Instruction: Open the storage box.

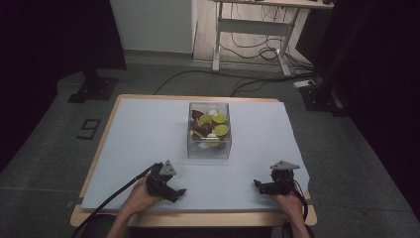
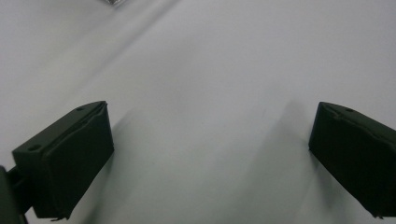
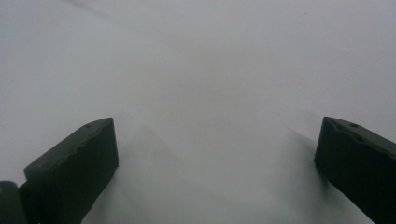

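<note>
A clear plastic box (image 1: 209, 148) stands in the middle of the pale blue mat (image 1: 148, 129). It holds several small pieces in lime green, brown and white (image 1: 212, 126). My left gripper (image 1: 179, 193) rests low on the mat near the front edge, left of the box, jaws wide apart with nothing between them (image 2: 210, 154). My right gripper (image 1: 258, 185) rests near the front right corner, also open and empty (image 3: 217, 163). A corner of the box (image 2: 114, 2) peeks in at the top of the left gripper view.
The mat covers a wooden table (image 1: 198, 218). Behind it are a desk frame (image 1: 252, 29), floor cables (image 1: 247, 52) and dark stand bases (image 1: 94, 89) on a grey floor. Dark curtains hang at both sides.
</note>
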`<move>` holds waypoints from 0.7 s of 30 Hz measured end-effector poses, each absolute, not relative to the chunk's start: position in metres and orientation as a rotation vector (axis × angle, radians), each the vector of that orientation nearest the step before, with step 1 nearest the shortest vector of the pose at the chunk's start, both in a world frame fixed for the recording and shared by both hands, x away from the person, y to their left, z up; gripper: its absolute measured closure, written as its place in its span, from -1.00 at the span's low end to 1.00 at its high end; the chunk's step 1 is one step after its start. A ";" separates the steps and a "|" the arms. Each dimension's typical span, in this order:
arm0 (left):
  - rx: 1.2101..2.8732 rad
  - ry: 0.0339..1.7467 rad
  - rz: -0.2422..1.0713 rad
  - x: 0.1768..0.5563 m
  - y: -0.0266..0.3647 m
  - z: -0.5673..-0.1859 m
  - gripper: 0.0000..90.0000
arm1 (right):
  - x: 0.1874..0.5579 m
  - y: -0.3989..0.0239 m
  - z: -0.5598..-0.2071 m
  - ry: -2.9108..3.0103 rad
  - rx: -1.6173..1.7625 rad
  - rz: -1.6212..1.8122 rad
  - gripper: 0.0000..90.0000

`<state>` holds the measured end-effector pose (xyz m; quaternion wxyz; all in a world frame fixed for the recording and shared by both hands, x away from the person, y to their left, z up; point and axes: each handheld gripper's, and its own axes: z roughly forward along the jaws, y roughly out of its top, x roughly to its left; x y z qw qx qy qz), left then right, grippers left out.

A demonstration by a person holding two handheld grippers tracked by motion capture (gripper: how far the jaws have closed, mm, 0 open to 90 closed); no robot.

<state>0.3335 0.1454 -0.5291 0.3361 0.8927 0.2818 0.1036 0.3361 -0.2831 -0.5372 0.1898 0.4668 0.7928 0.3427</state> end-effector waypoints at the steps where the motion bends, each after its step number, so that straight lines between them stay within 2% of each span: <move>1: 2.328 0.736 0.270 0.334 0.145 -0.529 -1.00 | 0.336 -0.283 -0.537 2.228 1.312 0.964 -1.00; 21: 2.327 0.738 0.271 0.333 0.145 -0.529 -1.00 | 0.338 -0.278 -0.535 2.213 1.354 0.920 -1.00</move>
